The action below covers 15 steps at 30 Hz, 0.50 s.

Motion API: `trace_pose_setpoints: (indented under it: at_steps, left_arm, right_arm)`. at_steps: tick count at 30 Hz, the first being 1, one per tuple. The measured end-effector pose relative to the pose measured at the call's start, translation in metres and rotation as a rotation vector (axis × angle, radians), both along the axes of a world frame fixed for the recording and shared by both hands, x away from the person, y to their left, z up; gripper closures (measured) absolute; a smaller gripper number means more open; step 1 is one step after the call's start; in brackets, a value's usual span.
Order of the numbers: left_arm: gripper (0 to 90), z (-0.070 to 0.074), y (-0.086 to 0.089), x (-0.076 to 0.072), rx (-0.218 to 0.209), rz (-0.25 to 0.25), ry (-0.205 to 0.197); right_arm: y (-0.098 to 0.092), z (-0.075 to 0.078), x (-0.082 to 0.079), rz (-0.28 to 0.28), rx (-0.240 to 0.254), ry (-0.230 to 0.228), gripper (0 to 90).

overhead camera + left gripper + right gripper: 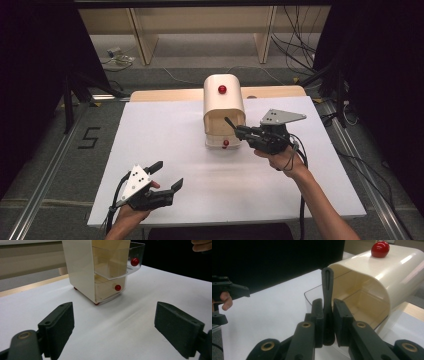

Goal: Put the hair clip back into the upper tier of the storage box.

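We see a white rectangular counter (165, 150) carrying a cream plastic two-drawer cabinet with a rounded top (223, 100), which stands toward the far middle edge. A glossy red round knob (222, 89) sits on its curved roof. The clear upper drawer (120, 262) is pulled out past the cabinet's front, and in the left gripper view we can see a red knob on its front wall; the clear lower drawer (108, 290), with its own small red knob (226, 143), sits pushed in beneath it.

Our right claw (239, 131) hovers just beside the cabinet's open front, at the level of the pulled-out drawer. Its jaws are clamped on a slim black plastic stick-shaped tool (327, 292), gripping the lower end while the rest stands up between the pads. In the right gripper view the tool's rounded tip rises in front of the drawer's clear rim and the cabinet's hollow mouth; we cannot tell whether it touches the drawer.

Our left claw (167, 175) rests low over the near left part of the counter, well apart from the cabinet, its jaws spread wide with nothing between them.
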State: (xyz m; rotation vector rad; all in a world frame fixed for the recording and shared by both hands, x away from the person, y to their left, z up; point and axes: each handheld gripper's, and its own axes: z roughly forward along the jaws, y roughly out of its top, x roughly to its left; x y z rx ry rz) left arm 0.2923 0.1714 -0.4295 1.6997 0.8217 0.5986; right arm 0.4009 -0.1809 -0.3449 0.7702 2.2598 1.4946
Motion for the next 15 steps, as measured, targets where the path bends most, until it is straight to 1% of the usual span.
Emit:
trace_pose_setpoints:
  at_steps: [10,14,15]
  left_arm:
    - [15.9,0.0001,0.0004,0.0001,-0.001,0.000,0.000]
    - [16.0,0.0001,0.0006,0.0002,-0.009,0.004,0.000]
    - [16.0,0.0002,0.0010,0.0003,-0.004,0.002,0.000]
  right_arm:
    - [0.0020,0.0008,0.0064,-0.011,0.011,-0.002,80.2]
    - [0.0019,0.0004,0.0096,-0.019,0.018,-0.002,80.2]
    - [0.0020,0.0005,0.0100,-0.020,0.020,0.000,80.2]
